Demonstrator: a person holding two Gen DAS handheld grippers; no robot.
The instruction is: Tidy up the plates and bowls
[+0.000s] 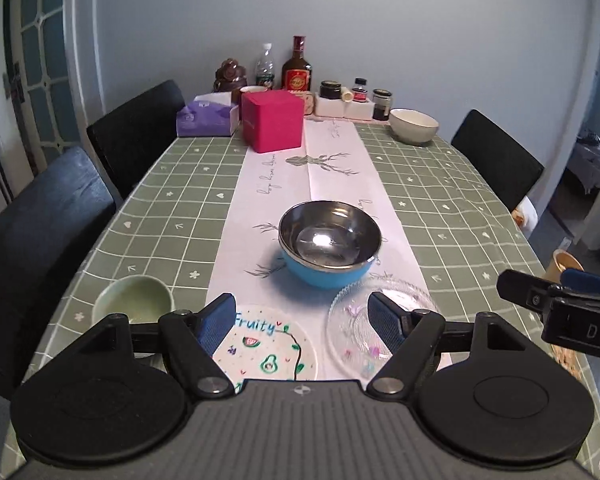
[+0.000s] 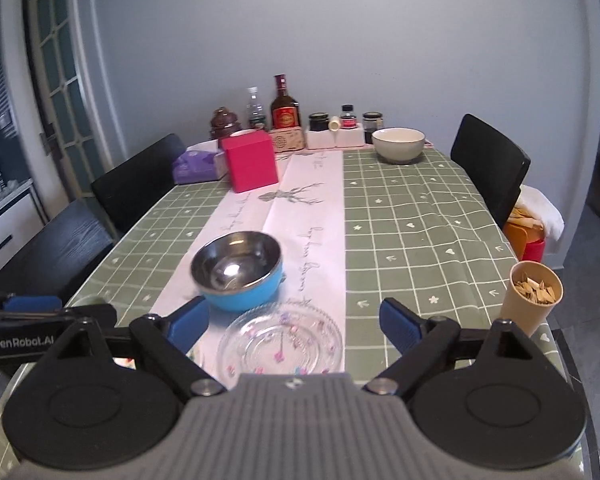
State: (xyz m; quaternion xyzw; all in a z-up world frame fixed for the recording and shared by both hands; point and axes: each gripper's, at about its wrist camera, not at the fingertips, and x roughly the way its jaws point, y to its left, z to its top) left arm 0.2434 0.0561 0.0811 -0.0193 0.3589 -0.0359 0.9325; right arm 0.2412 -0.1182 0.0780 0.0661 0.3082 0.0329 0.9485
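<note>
**Both tongs released above near counter edge, dishes untouched**

Left tongs (image 1: 302, 322) closest to lens, spread wide, nothing between the blue pads, hanging over the near edge of the counter (image 1: 440, 200). Below them: fruit-print plate (image 1: 266, 346) lying flat, "Fruity" lettering on its far side reading upright toward the camera. Just right of it, clear glass plate (image 1: 354, 322), flat, rim partly behind the right pad. No long axis on either, both round. Small pale green bowl (image 1: 134, 300) to the left of the fruit plate, mouth up, partly hidden by the left finger.

Steel bowl (image 1: 330, 234) nested inside blue bowl (image 1: 320, 276), both mouth up, steel one tilted slightly, sitting on the white runner (image 1: 328, 168) just beyond the two plates. Cream bowl (image 1: 413, 125) upright at far right of counter, well apart from the rest.

Right tongs (image 2: 294, 320) also released, wide, empty, hovering over the glass plate (image 2: 280, 340); blue bowl (image 2: 244, 296) just beyond its left pad. Tan cup (image 2: 534, 298) of wood chips at right counter edge. Pink box (image 1: 274, 120), tissue box (image 1: 206, 116), bottles along far wall.
</note>
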